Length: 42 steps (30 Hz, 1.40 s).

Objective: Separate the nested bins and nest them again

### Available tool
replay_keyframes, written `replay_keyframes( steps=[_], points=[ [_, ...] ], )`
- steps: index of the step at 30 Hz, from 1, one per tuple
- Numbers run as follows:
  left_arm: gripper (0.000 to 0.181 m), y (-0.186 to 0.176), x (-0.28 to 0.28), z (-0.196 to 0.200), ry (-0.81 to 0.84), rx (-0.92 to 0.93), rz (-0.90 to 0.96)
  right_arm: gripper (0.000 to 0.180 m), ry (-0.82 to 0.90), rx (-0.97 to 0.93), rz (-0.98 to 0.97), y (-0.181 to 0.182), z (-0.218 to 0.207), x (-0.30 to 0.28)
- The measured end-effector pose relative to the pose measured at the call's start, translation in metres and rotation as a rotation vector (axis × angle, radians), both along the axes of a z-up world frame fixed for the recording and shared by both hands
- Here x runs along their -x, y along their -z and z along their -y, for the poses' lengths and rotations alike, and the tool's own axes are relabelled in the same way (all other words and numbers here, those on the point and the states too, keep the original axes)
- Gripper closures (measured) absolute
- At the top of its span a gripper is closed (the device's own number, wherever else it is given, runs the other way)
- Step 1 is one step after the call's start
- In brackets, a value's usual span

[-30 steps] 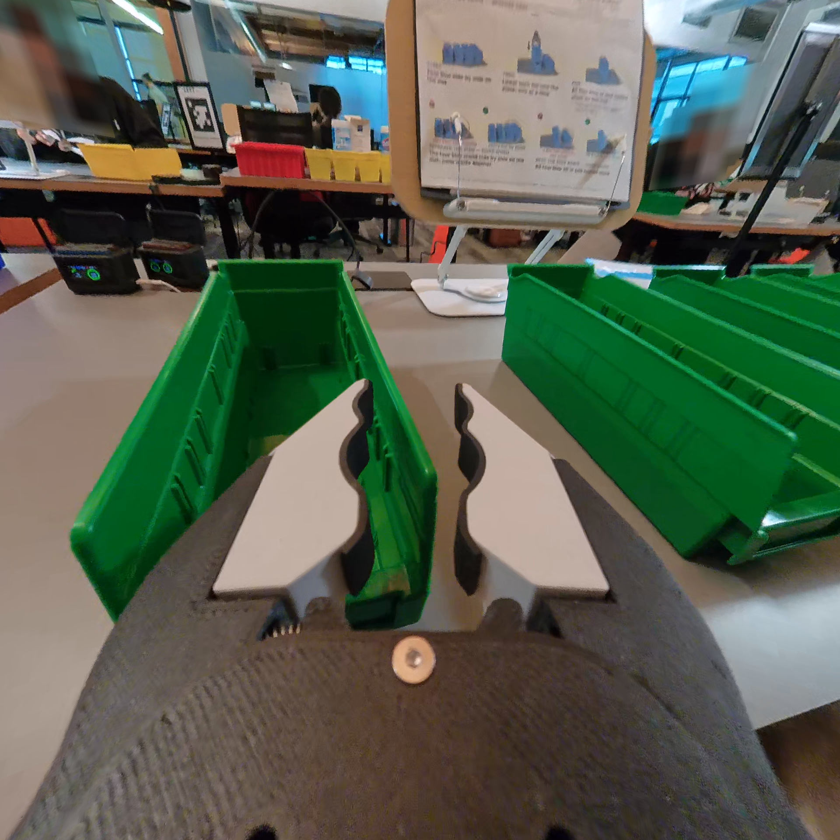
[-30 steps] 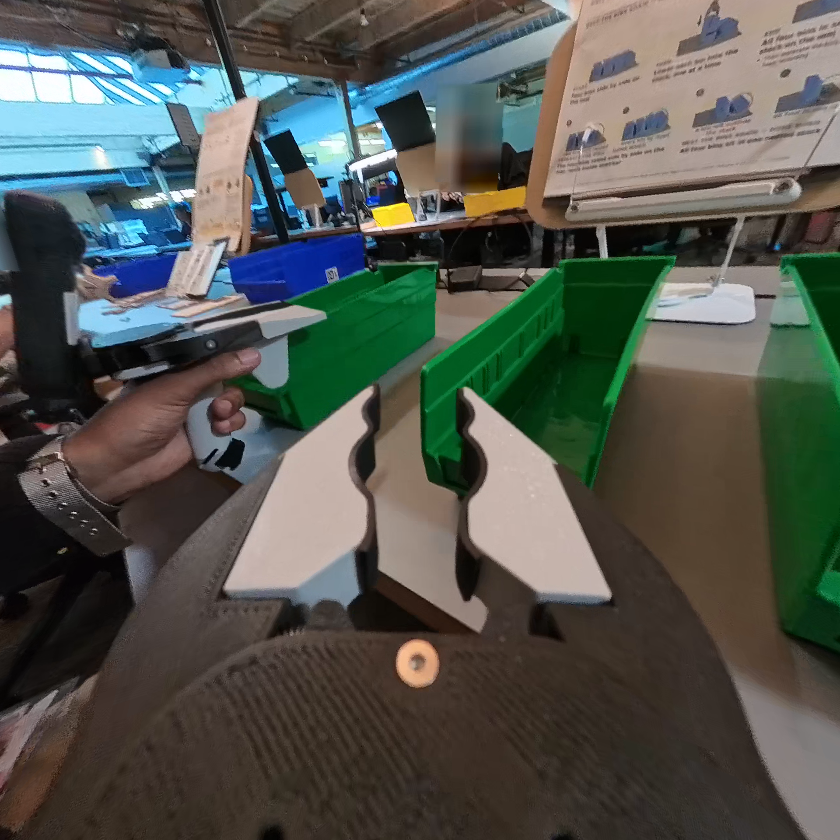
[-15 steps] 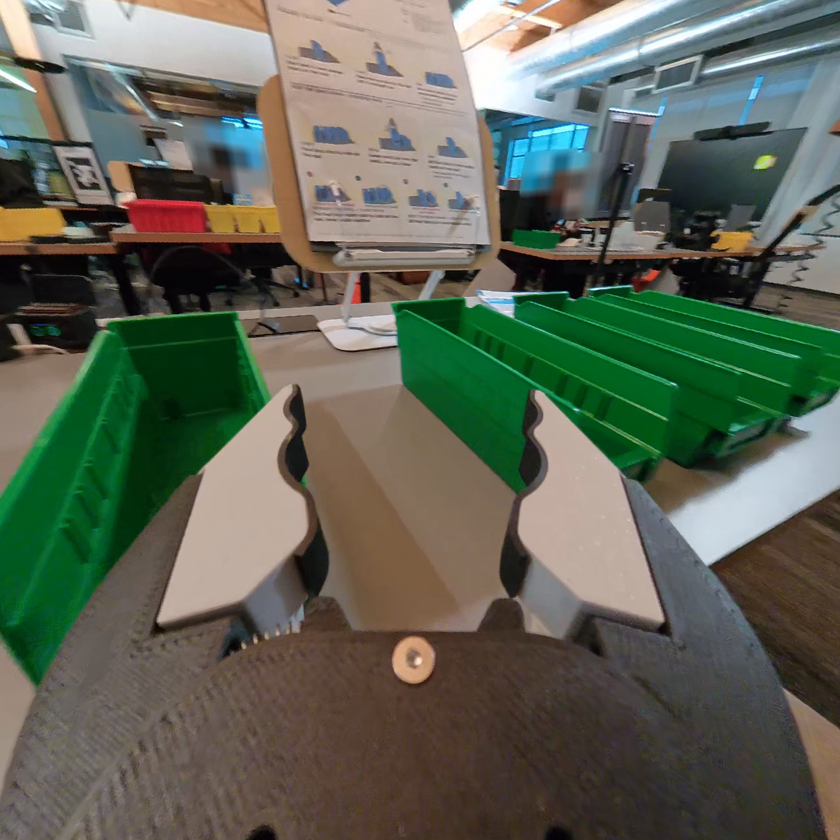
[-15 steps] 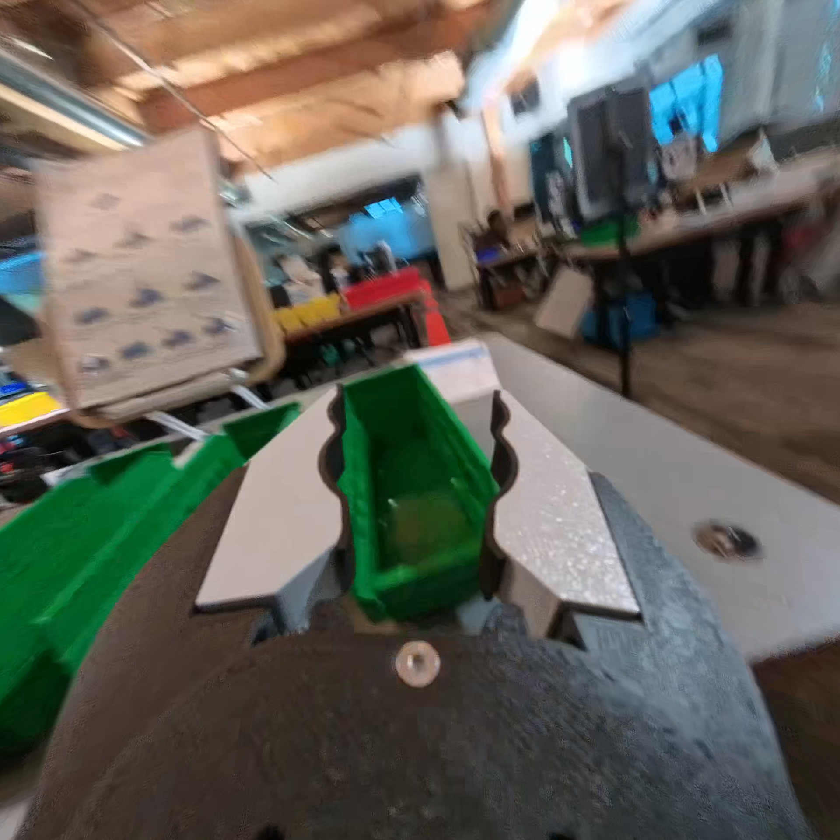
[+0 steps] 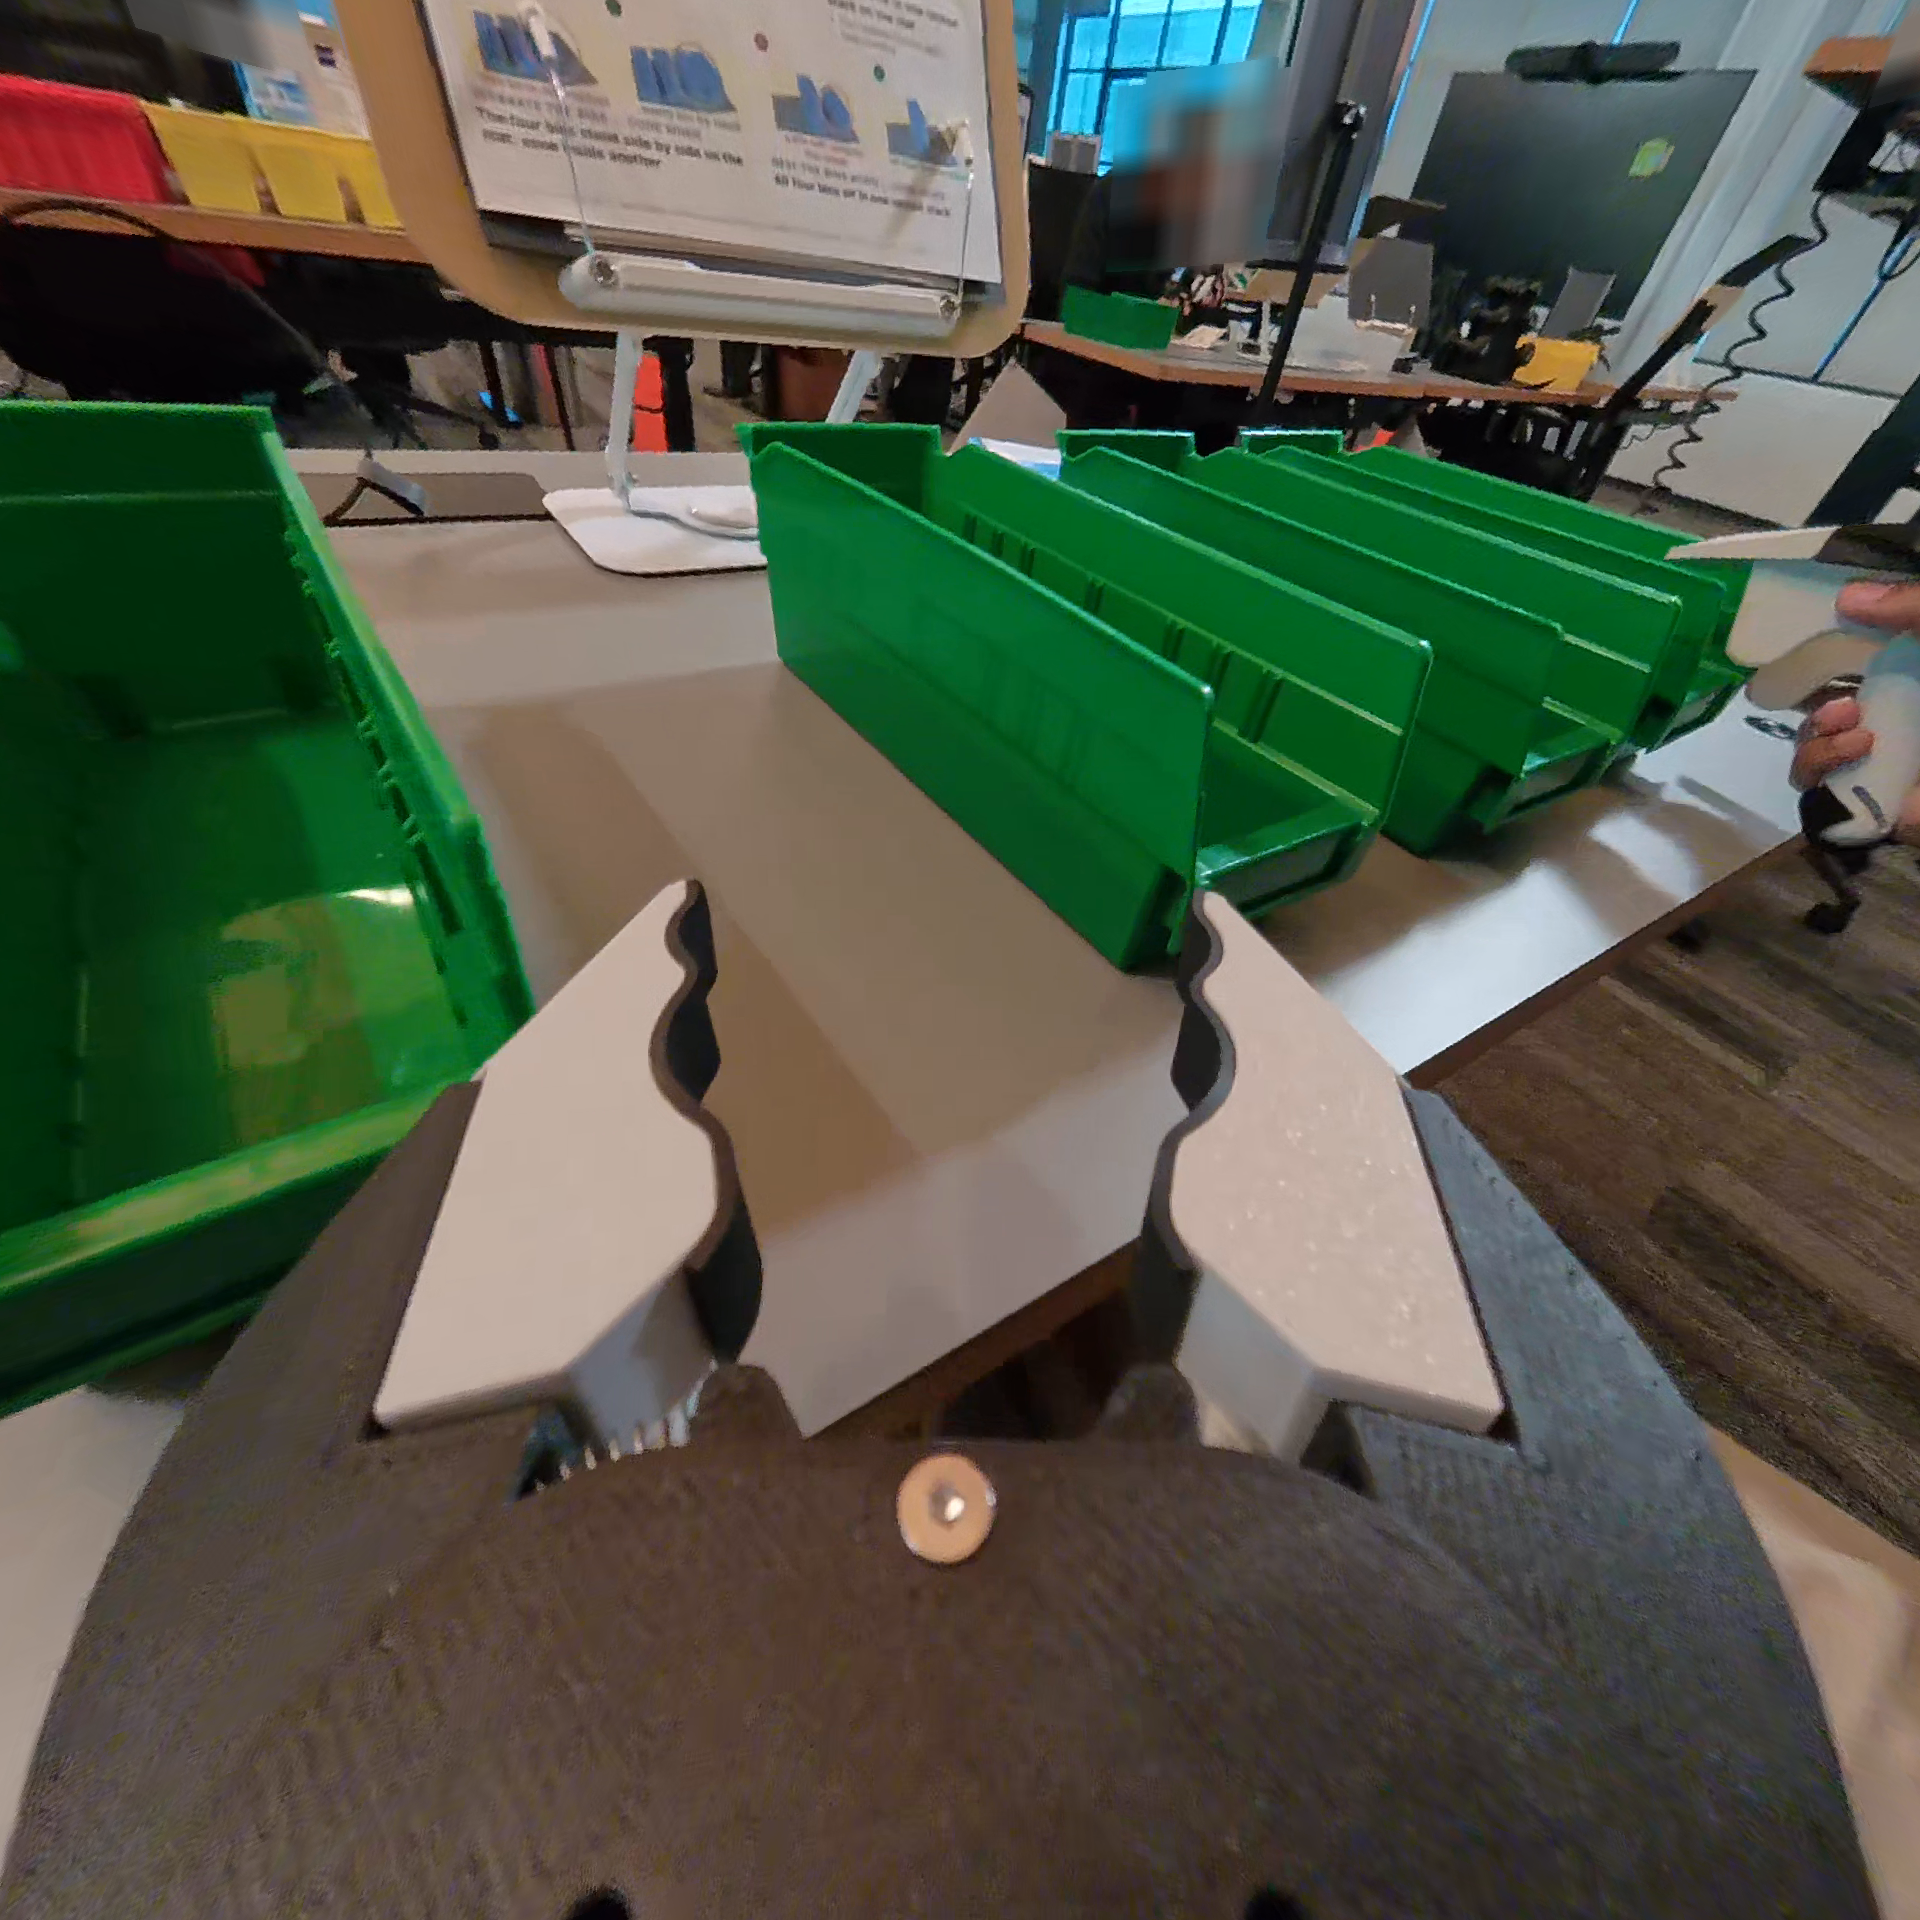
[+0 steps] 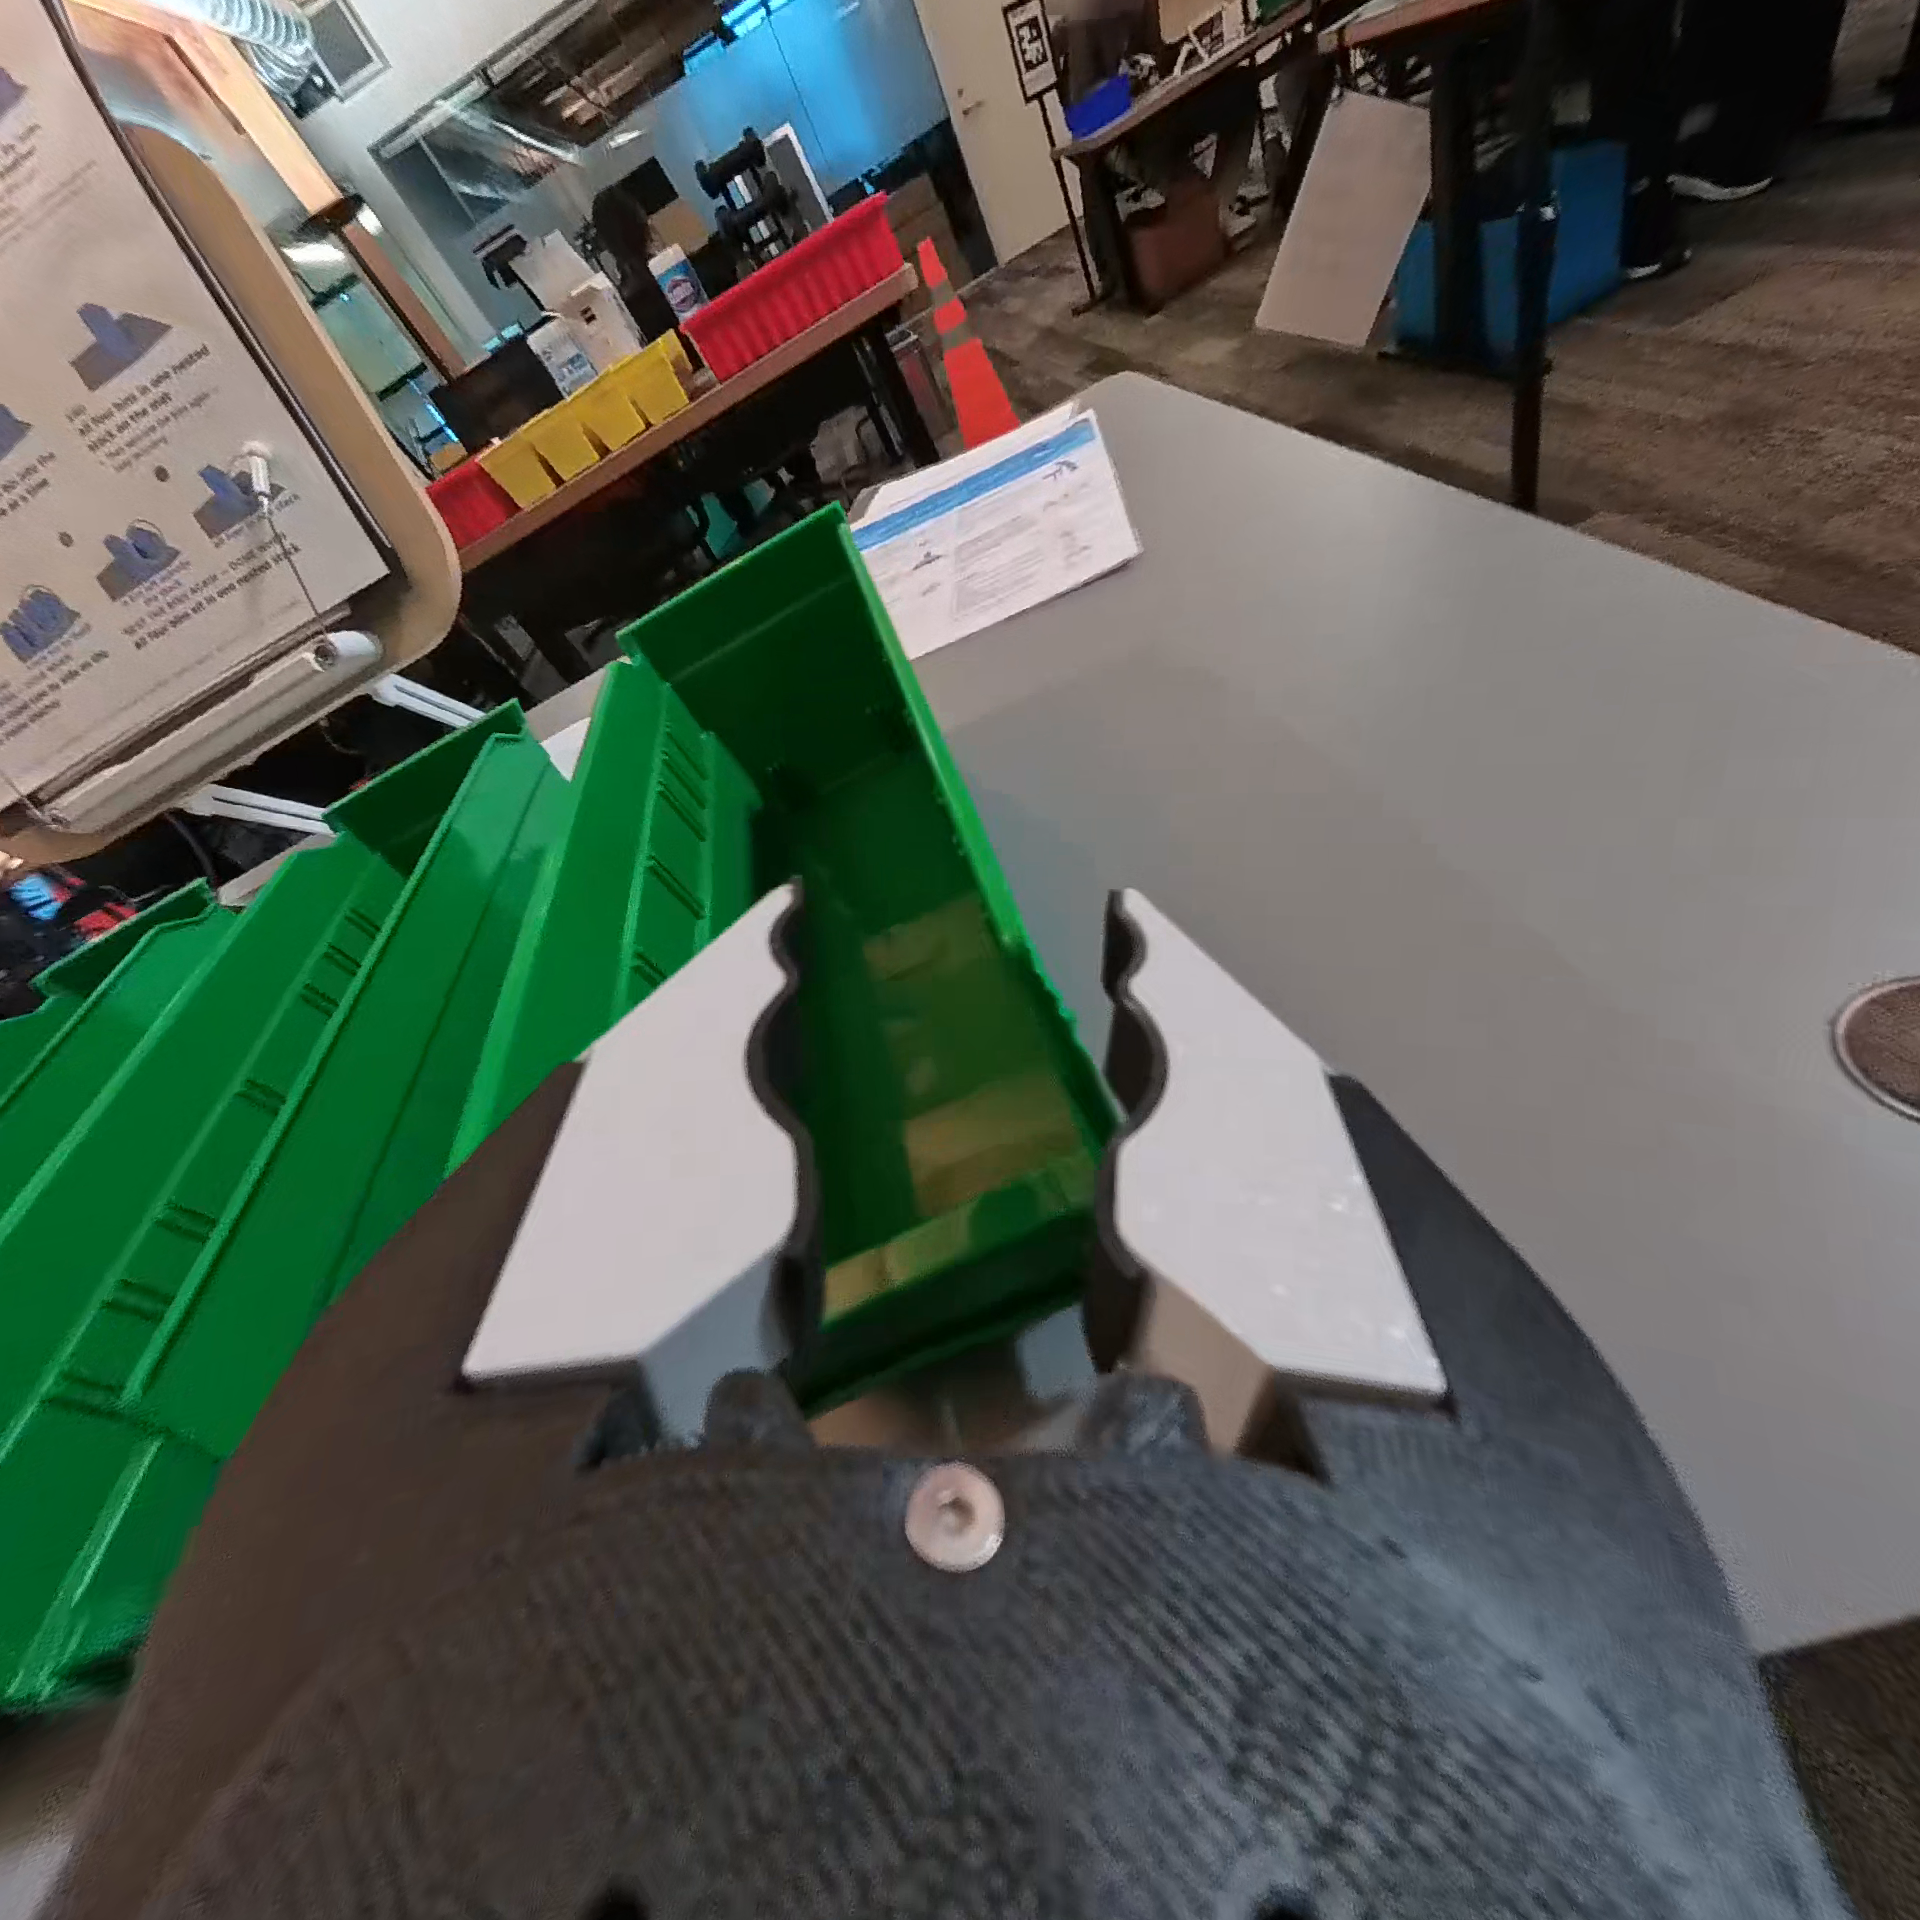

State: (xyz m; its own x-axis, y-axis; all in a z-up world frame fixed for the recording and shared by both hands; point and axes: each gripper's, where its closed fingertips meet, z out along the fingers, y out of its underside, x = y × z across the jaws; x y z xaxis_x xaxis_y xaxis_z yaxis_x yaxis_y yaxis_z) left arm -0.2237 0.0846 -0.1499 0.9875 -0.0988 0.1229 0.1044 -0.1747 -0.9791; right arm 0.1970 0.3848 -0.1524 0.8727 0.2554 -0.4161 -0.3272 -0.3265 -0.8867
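Observation:
Several long green bins stand apart on the grey table (image 5: 852,852). In the left wrist view one bin (image 5: 208,831) is at the left and a row of bins (image 5: 1039,665) runs side by side at the right. My left gripper (image 5: 940,914) is open and empty over bare table between them. My right gripper (image 6: 956,909) is open, its fingers either side of the near end of the rightmost bin (image 6: 935,1039), without gripping it. It also shows at the far right of the left wrist view (image 5: 1787,613), held by a hand.
An instruction board on a white stand (image 5: 727,156) is at the back of the table. A printed sheet (image 6: 997,540) lies beyond the rightmost bin. A round grommet (image 6: 1881,1039) sits in the tabletop at the right. The table's front edge and wooden floor (image 5: 1662,1143) are close by.
My left gripper left the left bin's right wall, opened wide and swung right over the table. My right gripper swung from the left bin to the rightmost bin and opened wider.

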Motion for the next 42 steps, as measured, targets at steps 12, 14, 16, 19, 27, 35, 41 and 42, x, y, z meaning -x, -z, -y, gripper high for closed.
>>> replay_keyframes(
  steps=[12,14,16,19,27,35,41,42],
  points=[
    [0.097,0.003,0.025,0.012,-0.096,0.005,0.008,0.177,0.001,0.025,0.132,0.011,-0.015,0.007],
    [0.097,0.002,0.024,0.010,-0.101,-0.003,-0.005,0.178,0.096,0.015,0.157,0.007,-0.015,-0.004],
    [0.097,0.001,0.021,0.008,-0.093,-0.007,-0.013,0.178,0.115,-0.018,0.182,0.000,-0.011,-0.013],
    [0.097,0.000,0.011,0.003,-0.066,-0.013,-0.020,0.178,0.142,-0.080,0.087,-0.024,0.003,-0.024],
    [0.105,-0.012,-0.064,-0.017,0.134,-0.050,-0.007,0.178,0.010,-0.392,0.094,-0.143,0.089,0.047],
    [0.110,-0.082,-0.154,-0.023,0.260,-0.181,0.039,0.178,-0.172,-0.481,0.109,-0.163,0.192,0.195],
    [0.147,-0.076,-0.109,-0.022,0.068,-0.159,0.119,0.174,-0.255,-0.551,0.210,-0.130,0.246,0.267],
    [0.154,-0.074,-0.097,-0.019,0.032,-0.175,0.120,0.169,-0.286,-0.581,0.214,-0.130,0.255,0.277]
  ],
)
